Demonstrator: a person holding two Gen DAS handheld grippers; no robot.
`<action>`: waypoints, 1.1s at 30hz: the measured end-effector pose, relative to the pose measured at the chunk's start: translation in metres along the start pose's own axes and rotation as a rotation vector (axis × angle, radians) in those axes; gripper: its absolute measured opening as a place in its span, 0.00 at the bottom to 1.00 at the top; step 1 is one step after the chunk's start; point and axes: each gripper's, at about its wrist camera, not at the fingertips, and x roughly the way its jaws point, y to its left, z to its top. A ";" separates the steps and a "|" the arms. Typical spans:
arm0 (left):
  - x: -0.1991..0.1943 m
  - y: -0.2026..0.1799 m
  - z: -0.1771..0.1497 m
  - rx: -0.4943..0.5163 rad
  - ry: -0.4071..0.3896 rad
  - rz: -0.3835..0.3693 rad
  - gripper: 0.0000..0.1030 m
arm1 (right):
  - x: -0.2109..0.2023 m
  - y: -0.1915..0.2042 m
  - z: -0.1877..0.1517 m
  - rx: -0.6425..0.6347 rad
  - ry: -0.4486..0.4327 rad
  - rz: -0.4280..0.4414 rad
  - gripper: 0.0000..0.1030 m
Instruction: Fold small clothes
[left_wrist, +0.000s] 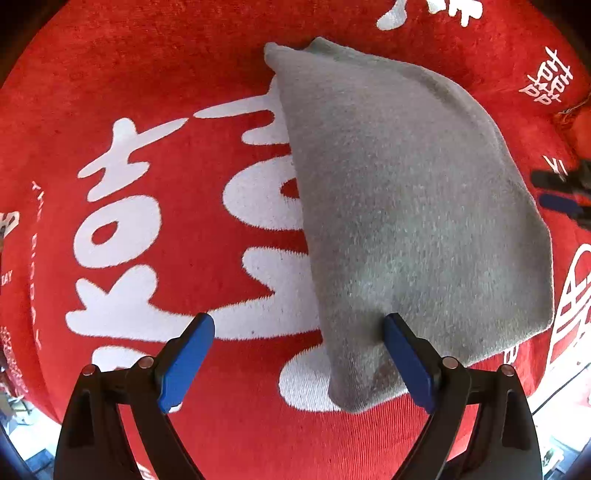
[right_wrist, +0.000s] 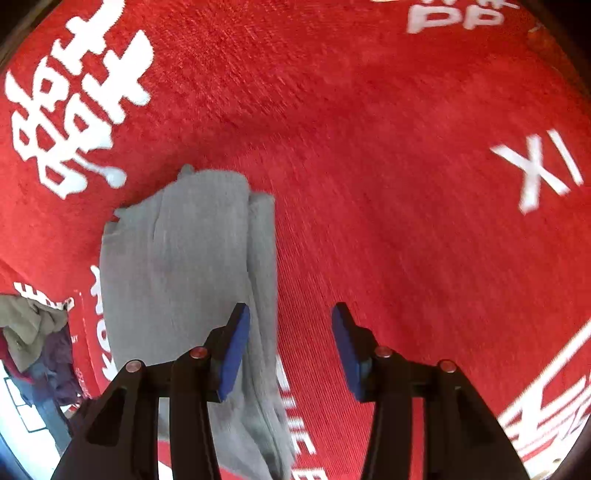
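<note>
A small grey garment (left_wrist: 399, 206) lies folded on the red cloth with white characters (left_wrist: 155, 110). My left gripper (left_wrist: 299, 362) is open just above the garment's near corner; its right finger sits over the grey fabric, its left finger over bare red cloth. In the right wrist view the same grey garment (right_wrist: 177, 266) lies folded at lower left. My right gripper (right_wrist: 290, 350) is open and empty; its left finger hangs over the garment's right edge, its right finger over red cloth. The right gripper's blue fingertips (left_wrist: 561, 205) show at the left view's right edge.
The red cloth (right_wrist: 369, 147) covers the whole work surface. A pile of other clothes (right_wrist: 33, 339) lies beyond the cloth's left edge in the right wrist view. The cloth's near edge and a pale floor show at the bottom corners.
</note>
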 end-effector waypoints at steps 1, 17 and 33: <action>-0.002 0.001 -0.001 -0.008 0.003 0.014 0.90 | -0.003 0.000 -0.006 -0.001 0.005 0.003 0.53; -0.028 0.013 -0.028 -0.075 -0.011 -0.038 1.00 | -0.018 0.045 -0.082 -0.140 0.019 0.015 0.83; -0.052 0.062 -0.105 -0.086 -0.006 -0.031 1.00 | -0.015 0.083 -0.175 -0.200 0.103 -0.007 0.83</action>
